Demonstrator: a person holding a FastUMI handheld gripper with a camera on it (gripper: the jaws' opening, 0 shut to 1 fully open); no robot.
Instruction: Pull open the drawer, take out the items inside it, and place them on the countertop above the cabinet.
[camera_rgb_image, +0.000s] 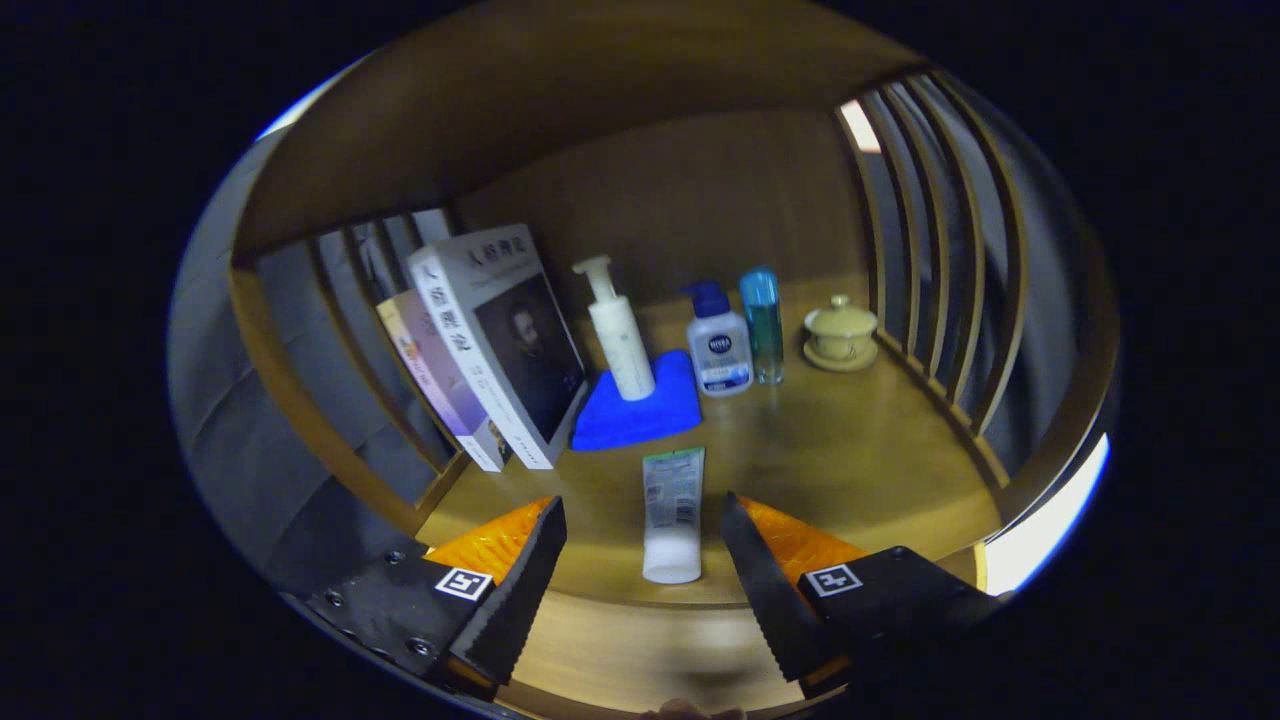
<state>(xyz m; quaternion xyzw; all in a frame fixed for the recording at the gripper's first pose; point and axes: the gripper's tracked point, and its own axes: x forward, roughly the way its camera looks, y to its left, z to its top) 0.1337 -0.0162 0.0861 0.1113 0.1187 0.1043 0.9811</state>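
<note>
Gripper (642, 520) fingers spread wide, released, pressing on nothing. A tube (672, 514) lies flat on the wooden countertop (850, 470) in the gap between them, white cap toward the near edge, crimped end pointing away. Neither finger touches it; there is clear space on both sides.

Just beyond the tube, a folded blue cloth (645, 410) lies flat. A white pump bottle (620, 330) stands upright on the cloth's far part, nozzle turned left. Right of the cloth, touching or very nearly touching its edge, stands a squat white bottle with a dark blue cap (718, 345). Close on its right, a slim blue-green bottle (763, 325), upright, taller. Further right and well apart from the bottles, a small lidded cup on a saucer (842, 333), pale yellow, close to the right-hand slats.

Left of the cloth, two books (490, 345) stand leaning together, spines facing near, tilted back toward the left-hand slats. The front one has a white spine and a dark portrait cover; its lower corner sits just beside the cloth. The rear one has a pastel spine.

Slatted wooden rails (930, 250) close both sides of the shelf space; a plain wooden panel (690, 200) closes the far side, and a wooden board runs overhead.

The drawer cannot be made out here.
</note>
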